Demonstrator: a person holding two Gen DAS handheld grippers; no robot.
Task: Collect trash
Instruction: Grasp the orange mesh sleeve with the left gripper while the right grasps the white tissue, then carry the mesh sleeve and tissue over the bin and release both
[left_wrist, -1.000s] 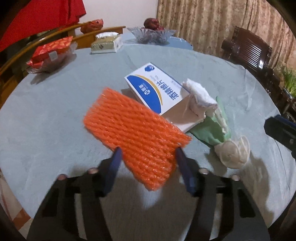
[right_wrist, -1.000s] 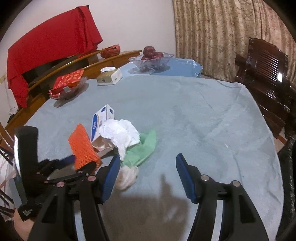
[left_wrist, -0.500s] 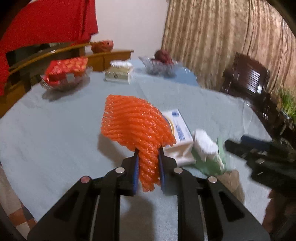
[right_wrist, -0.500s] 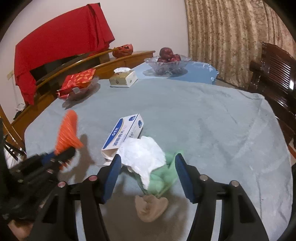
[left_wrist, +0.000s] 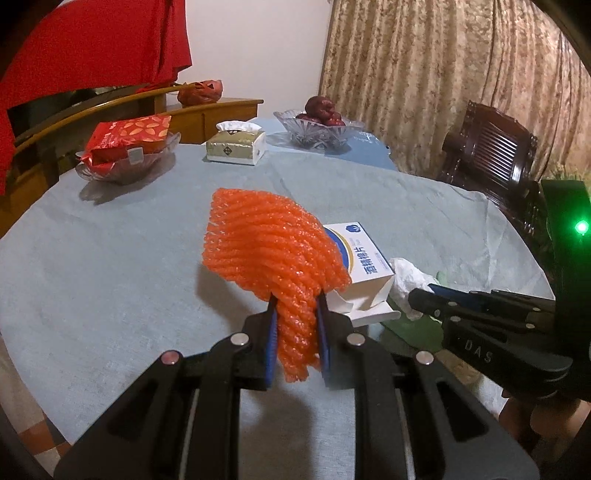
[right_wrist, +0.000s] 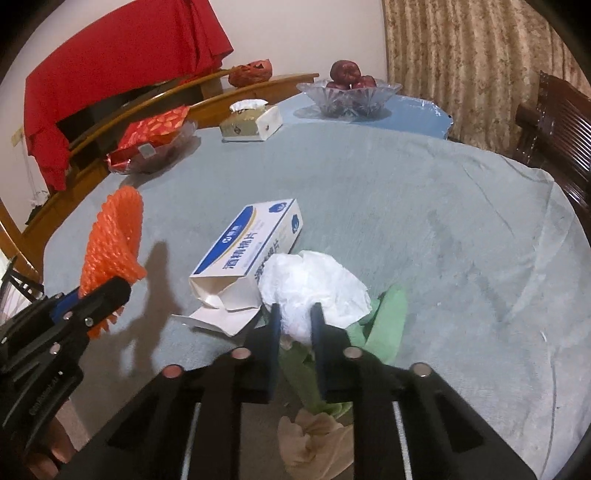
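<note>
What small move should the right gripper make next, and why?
Probably lift. The right gripper looks shut on the white tissue, which still lies on the green scrap beside the open box. The left gripper already holds the orange foam net clear of the table.

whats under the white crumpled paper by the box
A green sheet lies under the white crumpled paper and sticks out on its right. How far it runs beneath, and anything else there, is covered by the paper.
</note>
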